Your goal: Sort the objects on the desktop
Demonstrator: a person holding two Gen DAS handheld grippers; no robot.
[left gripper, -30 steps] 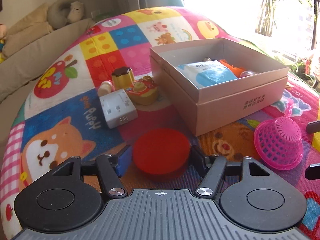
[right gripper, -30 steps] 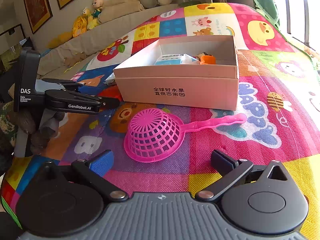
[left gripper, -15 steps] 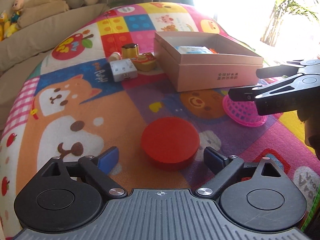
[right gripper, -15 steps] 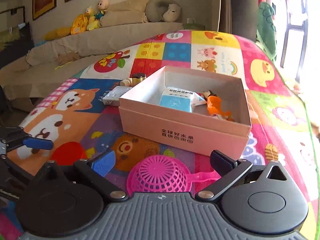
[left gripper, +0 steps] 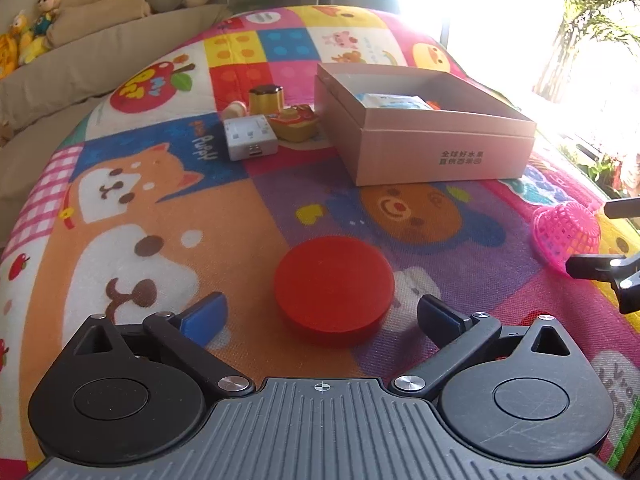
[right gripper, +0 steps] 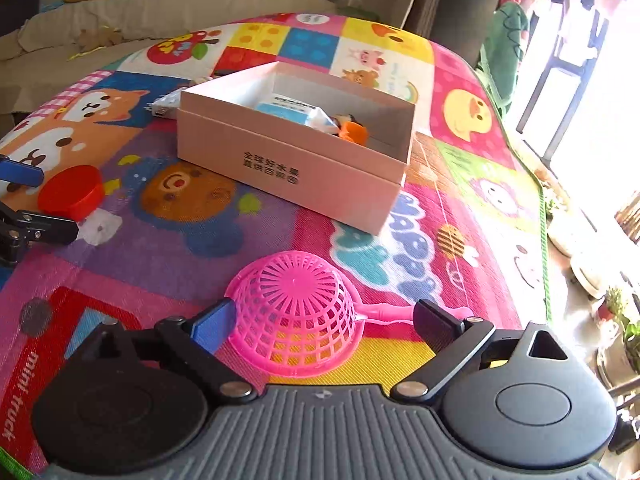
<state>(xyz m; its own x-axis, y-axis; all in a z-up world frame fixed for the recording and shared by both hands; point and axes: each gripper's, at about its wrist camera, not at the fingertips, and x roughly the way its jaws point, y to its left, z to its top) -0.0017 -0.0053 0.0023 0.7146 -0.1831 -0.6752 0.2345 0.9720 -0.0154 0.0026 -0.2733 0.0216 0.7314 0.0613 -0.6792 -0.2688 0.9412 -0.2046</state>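
Red disc (left gripper: 334,288) between opening left gripper (left gripper: 322,316), untouched | pink strainer (right gripper: 296,312) between opening right gripper (right gripper: 324,322)

Bright daylight floods in from a window (left gripper: 500,12) at the upper right of both views, blown out to white glare. The play mat (left gripper: 160,208) is evenly lit with soft shadows. Fisheye distortion curves the edges; focus is fairly sharp.

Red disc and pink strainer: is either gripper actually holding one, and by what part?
Neither. The left gripper is opening, pads clear of the red disc. The right gripper is opening astride the pink strainer, not clamping it.
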